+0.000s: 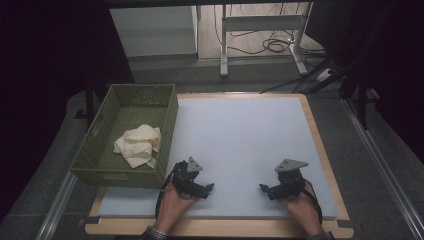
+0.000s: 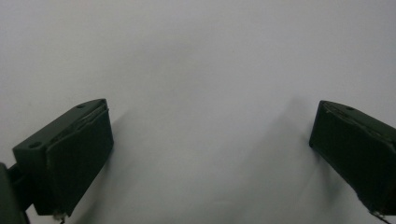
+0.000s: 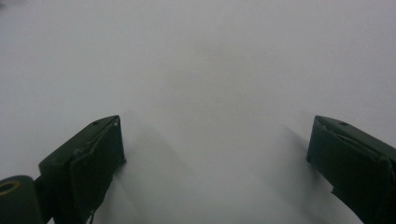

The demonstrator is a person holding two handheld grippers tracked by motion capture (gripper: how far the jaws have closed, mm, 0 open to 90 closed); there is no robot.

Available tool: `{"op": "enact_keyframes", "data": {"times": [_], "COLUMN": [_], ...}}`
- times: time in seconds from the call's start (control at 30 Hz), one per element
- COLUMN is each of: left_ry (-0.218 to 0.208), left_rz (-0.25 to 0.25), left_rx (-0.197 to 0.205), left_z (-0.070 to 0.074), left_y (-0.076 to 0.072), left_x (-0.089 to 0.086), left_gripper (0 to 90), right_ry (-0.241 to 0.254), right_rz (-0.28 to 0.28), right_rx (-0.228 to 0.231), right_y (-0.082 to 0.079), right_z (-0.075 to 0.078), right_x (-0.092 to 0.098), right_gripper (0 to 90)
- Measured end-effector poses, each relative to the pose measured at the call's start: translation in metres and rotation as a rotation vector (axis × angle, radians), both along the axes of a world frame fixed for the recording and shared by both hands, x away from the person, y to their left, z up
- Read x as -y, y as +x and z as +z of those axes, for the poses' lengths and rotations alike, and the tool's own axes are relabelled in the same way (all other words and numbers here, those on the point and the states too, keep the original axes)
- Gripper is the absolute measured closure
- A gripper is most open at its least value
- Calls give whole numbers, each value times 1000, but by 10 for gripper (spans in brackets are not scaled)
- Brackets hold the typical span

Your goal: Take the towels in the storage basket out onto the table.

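Observation:
A cream cloth (image 1: pixel 138 145) lies crumpled inside a green woven basket (image 1: pixel 95 161) at the left of the table. My left gripper (image 1: pixel 210 188) rests low on the pale mat (image 1: pixel 240 135) just right of the basket's near corner, pointing right. My right gripper (image 1: pixel 262 188) rests near the mat's front right, pointing left toward the other. In the left gripper view my gripper (image 2: pixel 210 140) has its jaws wide apart over bare mat. The right gripper view shows that gripper (image 3: pixel 215 144) the same way, with nothing between its pads (image 3: pixel 95 163).
The mat lies on a wooden board (image 1: pixel 320 145) whose edge shows at the right and front. Beyond the table stand a white desk frame (image 1: pixel 260 30) and loose cables (image 1: pixel 275 45) on the floor. A metal rail (image 1: pixel 385 170) runs along the right side.

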State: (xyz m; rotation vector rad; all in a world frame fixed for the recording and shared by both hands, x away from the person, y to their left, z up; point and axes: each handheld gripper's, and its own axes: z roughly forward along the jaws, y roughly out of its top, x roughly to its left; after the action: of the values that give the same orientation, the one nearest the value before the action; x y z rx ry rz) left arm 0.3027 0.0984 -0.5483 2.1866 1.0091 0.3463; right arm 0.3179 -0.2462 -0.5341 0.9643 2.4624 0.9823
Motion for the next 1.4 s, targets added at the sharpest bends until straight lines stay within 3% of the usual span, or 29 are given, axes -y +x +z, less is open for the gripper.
{"op": "enact_keyframes", "data": {"times": [0.7,1.0,1.4], "left_ry": [5,-9,-24], "left_rz": [-9,-50,-88], "left_rx": [1,12,-10], "left_z": [6,22,39], "left_y": [-1,1,9], "left_x": [3,8,18], "left_gripper": [20,12,2], "right_ry": [-1,-1,-1], "right_rz": [0,0,0], "right_rx": [1,1,2], "right_y": [0,0,0], "right_z": [0,0,0], "right_x": [0,0,0], "right_gripper": [40,40,40]}}
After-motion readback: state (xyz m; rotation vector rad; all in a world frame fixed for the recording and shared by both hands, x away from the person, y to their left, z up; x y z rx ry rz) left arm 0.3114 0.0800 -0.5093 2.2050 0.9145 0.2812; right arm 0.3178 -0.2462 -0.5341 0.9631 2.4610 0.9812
